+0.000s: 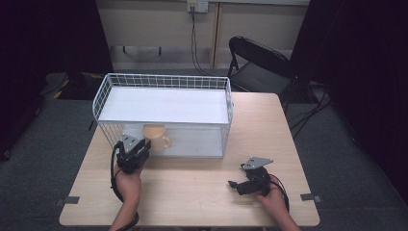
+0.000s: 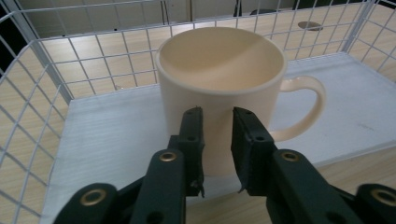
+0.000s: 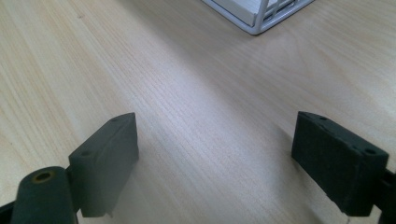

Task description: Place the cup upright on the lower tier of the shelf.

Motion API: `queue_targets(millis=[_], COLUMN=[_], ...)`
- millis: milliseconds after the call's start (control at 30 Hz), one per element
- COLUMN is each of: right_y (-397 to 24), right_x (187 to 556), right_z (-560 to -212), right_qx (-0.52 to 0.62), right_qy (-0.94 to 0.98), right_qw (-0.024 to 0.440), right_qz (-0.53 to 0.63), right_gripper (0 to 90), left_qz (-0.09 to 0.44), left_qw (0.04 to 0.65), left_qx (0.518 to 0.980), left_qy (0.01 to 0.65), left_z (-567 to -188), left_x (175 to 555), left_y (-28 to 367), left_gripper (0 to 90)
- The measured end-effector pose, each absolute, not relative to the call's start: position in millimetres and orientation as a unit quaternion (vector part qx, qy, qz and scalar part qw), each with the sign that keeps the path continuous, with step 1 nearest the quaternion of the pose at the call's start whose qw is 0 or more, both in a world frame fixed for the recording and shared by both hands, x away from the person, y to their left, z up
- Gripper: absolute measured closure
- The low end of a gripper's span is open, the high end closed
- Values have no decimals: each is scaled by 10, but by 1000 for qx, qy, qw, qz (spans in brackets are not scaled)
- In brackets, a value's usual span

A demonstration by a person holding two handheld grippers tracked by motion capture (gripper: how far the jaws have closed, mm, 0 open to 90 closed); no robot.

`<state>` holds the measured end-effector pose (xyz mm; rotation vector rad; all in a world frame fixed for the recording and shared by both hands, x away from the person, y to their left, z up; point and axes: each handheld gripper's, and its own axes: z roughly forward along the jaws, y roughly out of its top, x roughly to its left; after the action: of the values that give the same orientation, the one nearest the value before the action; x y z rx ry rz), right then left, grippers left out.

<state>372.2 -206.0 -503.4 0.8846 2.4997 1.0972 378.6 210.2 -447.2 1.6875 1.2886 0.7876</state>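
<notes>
A cream mug [image 1: 155, 134] with its handle to the right stands upright on the white floor of a white wire basket [image 1: 163, 76], at the near left of its open front. In the left gripper view the mug [image 2: 219, 79] rises just behind my left gripper [image 2: 217, 112]. Its jaws stand a narrow gap apart in front of the mug's wall, with nothing pinched between them. In the high view the left gripper [image 1: 140, 144] sits at the basket's front edge. My right gripper [image 1: 234, 184] rests low over the bare wooden table [image 1: 192, 192], pointing left. Its jaws are wide apart and empty [image 3: 215, 140].
The basket's wire walls [image 2: 93, 60] close in the mug on the left and behind. One corner of the basket [image 3: 254, 21] lies ahead of the right gripper. A black folding chair [image 1: 260, 62] stands beyond the table's far right corner.
</notes>
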Motion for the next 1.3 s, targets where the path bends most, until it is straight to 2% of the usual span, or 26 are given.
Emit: queue_targets(millis=[167, 267, 467, 933, 1300], right_y=[-2060, -2061, -2061, -2061, -2061], right_x=[3722, 3722, 3719, 3718, 3718], right_z=[-5035, -5035, -5034, -5035, -5035], right_qx=[305, 305, 306, 306, 305], right_qy=[863, 863, 863, 863, 863], right_qw=[136, 136, 135, 135, 135], right_qz=[379, 379, 379, 379, 379], right_gripper=[141, 141, 141, 140, 141], left_qz=[310, 287, 268, 238, 232], left_qw=[427, 431, 438, 453, 433], left_qx=[678, 689, 706, 711, 728], left_qy=[511, 508, 488, 482, 478], left_z=[-4455, -4448, -4466, -4471, -4505], left_x=[3771, 3769, 3743, 3650, 3581], left_y=[2135, 2144, 2146, 2269, 2347], left_gripper=[552, 436, 267, 168, 170])
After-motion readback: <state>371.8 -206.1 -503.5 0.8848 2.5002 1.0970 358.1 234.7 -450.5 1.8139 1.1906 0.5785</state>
